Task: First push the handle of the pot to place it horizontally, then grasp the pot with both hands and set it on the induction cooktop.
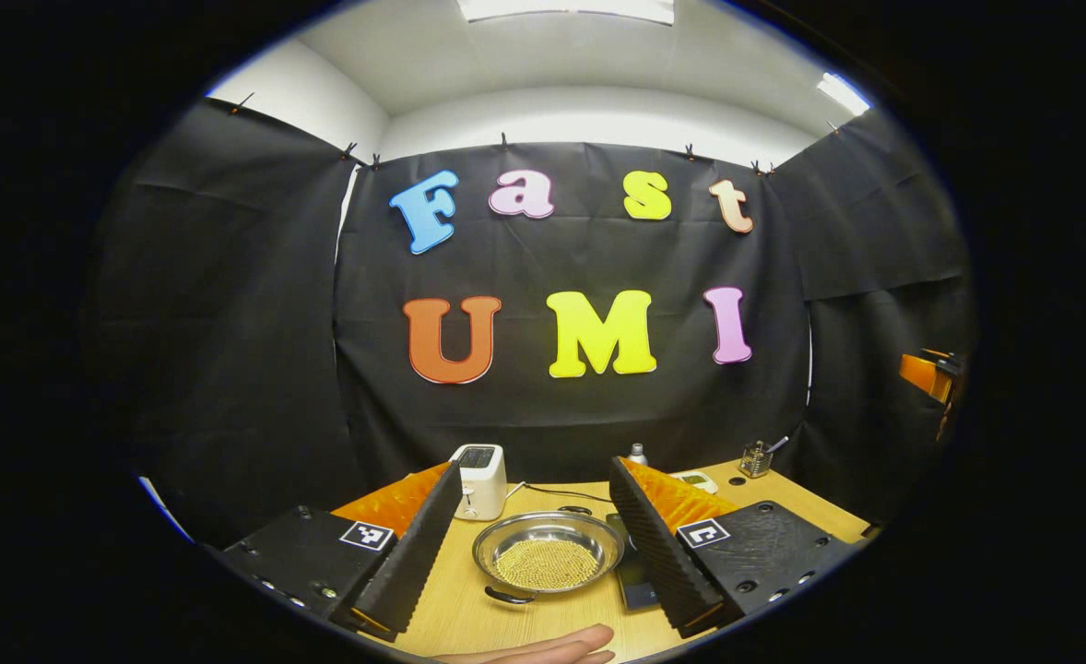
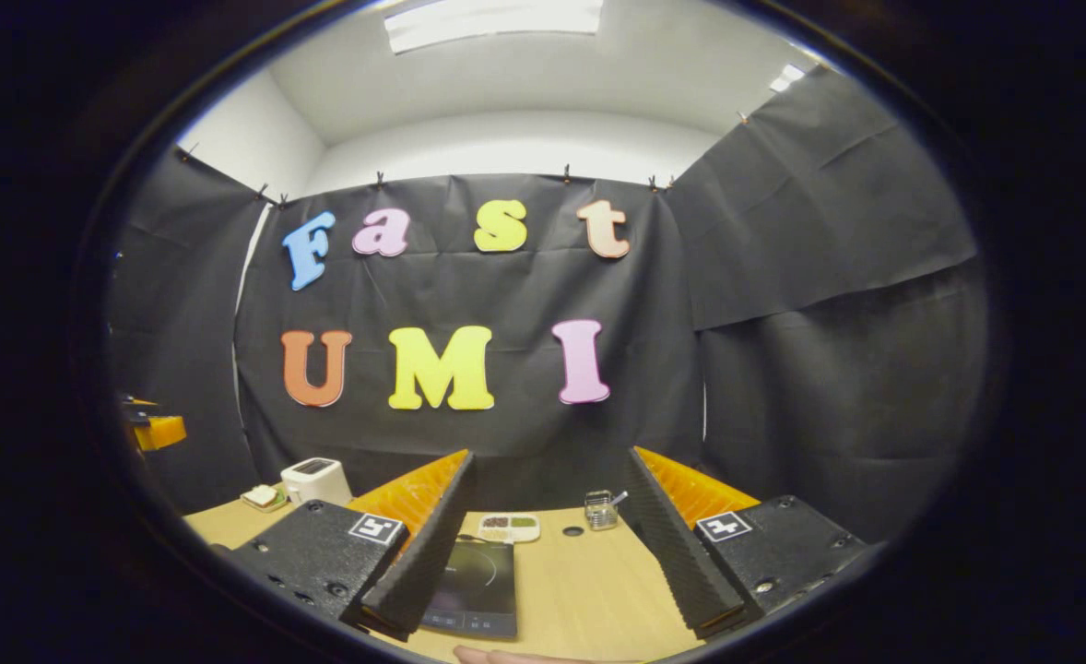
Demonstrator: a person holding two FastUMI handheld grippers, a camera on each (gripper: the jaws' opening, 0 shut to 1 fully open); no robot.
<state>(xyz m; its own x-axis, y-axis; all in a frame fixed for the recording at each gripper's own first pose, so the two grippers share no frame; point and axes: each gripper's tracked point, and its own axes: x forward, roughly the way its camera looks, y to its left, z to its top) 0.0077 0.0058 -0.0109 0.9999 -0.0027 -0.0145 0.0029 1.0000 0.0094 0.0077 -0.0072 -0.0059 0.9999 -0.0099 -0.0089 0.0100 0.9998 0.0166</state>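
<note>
A shallow steel pot [image 1: 548, 551] holding yellowish grains sits on the wooden table [image 1: 469, 618], between the fingers of my left gripper [image 1: 534, 472]. That gripper is open and hangs above the pot without touching it. A dark handle [image 1: 508, 597] sticks out at the pot's near left rim. The black induction cooktop [image 1: 633, 579] lies just right of the pot, partly hidden by a finger. In the right gripper view the cooktop [image 2: 474, 576] lies flat beside the left finger of my open right gripper [image 2: 550, 461], which holds nothing.
A white toaster [image 1: 480, 480] [image 2: 315, 480] stands at the back. A small bottle [image 1: 636, 454], a glass jar with a spoon [image 1: 757, 458] [image 2: 601, 509] and a divided white dish [image 2: 509, 527] line the far edge. A person's hand [image 1: 543, 646] rests at the near edge.
</note>
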